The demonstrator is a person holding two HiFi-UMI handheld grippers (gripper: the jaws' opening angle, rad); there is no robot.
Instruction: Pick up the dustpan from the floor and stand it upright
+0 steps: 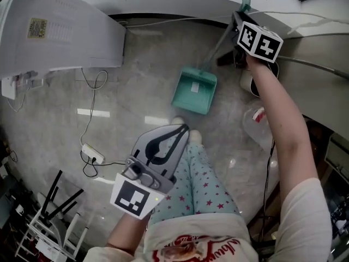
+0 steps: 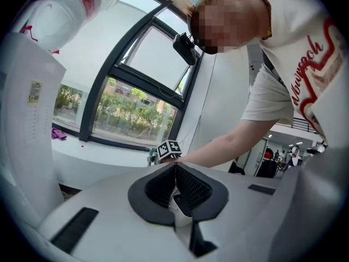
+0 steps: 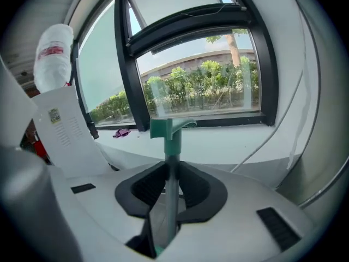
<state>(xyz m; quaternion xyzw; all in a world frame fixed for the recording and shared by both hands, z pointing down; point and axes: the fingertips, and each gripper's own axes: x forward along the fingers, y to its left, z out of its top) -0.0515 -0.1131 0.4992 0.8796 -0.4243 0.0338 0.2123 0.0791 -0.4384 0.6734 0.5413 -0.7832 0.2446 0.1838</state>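
1. Your right gripper [image 3: 172, 173] pinches the dustpan's handle [image 3: 173, 146] just below its teal top end, so the long pole hangs beneath the grip.
2. The dustpan [image 1: 194, 91] is at mid-floor, beyond your legs, with its tray tilted and open side up. Whether its edge touches the floor [image 1: 136, 81] you cannot tell.
3. Your left gripper [image 1: 175, 131] is pressed together on nothing, near your knees, probably spare to steady the tray.
4. Standing it upright looks not yet done.

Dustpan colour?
Teal green dustpan with a grey handle shaft; clearest in the head view.
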